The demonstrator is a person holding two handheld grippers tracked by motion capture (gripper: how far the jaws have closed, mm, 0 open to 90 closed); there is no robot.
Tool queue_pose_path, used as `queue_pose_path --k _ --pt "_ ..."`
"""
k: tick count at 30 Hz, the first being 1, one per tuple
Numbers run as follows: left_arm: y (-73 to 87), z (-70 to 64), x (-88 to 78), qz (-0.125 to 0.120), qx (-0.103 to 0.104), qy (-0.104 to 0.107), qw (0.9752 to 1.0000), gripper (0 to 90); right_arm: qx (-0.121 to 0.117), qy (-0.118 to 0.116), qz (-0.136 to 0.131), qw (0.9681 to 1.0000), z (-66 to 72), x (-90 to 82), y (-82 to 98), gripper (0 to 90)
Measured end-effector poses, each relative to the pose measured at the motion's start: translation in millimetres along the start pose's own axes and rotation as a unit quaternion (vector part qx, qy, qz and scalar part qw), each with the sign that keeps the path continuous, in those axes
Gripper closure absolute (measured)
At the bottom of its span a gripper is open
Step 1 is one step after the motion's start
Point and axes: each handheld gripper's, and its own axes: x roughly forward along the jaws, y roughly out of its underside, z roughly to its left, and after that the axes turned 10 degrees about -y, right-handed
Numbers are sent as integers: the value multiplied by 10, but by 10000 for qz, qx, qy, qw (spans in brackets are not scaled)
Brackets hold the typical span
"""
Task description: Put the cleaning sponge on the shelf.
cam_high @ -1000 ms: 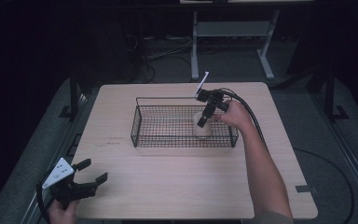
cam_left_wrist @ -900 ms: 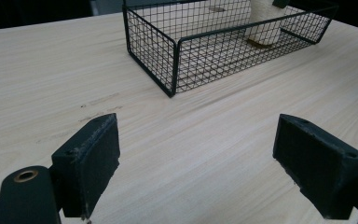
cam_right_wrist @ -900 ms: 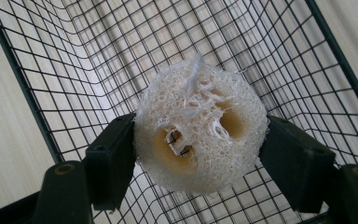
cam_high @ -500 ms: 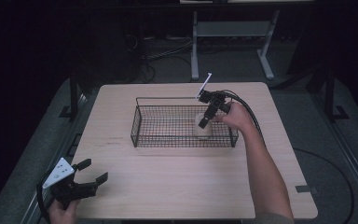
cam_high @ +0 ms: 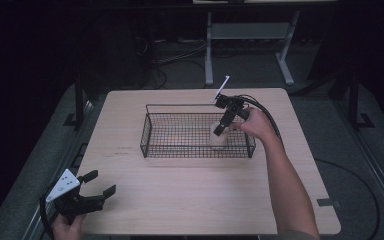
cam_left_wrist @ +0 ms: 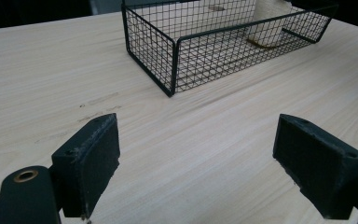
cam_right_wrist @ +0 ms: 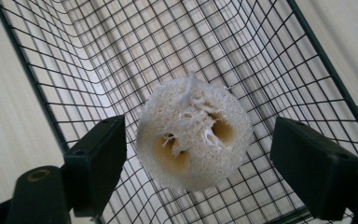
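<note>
From the high view, the wire basket (cam_high: 197,131) sits mid-counter (cam_high: 190,195), and the right tool (cam_high: 220,129) reaches down into its right end, directly above a pale loofah sponge (cam_high: 219,140) standing on the basket floor. The left tool (cam_high: 94,186) hangs back at the near-left corner of the counter, well apart from everything, jaws spread.

Over to the left gripper view: jaws wide, nothing between them but bare wood, touching nothing. The basket (cam_left_wrist: 223,42) lies ahead with the loofah (cam_left_wrist: 270,23) at its far end.

Now the right gripper view, and this is the close one. The right tool (cam_right_wrist: 198,163) looks straight down on the loofah's (cam_right_wrist: 193,135) holed top, jaws wide and flanking it on both sides, a clear gap on the right and a slim one on the left. It holds nothing. Whether the left jaw brushes the sponge I can't tell.

The risks, as I judge them: the sponge is light and springy, so an off-centre close could tip it over or squirt it sideways. The jaw tips sit near the mesh (cam_right_wrist: 121,56) too; going deeper could snag a wire and drag the unheld basket across the counter.
</note>
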Motion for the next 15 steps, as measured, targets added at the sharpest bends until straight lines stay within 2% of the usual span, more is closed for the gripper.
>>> queue_pose_path --k 10,15 --pt "0 -7 5 10 0 22 10000 138 -50 41 -126 9999 114 -180 68 170" --pt "-4 -11 8 20 10 19 10000 138 -154 66 -151 9997 201 -256 97 169"
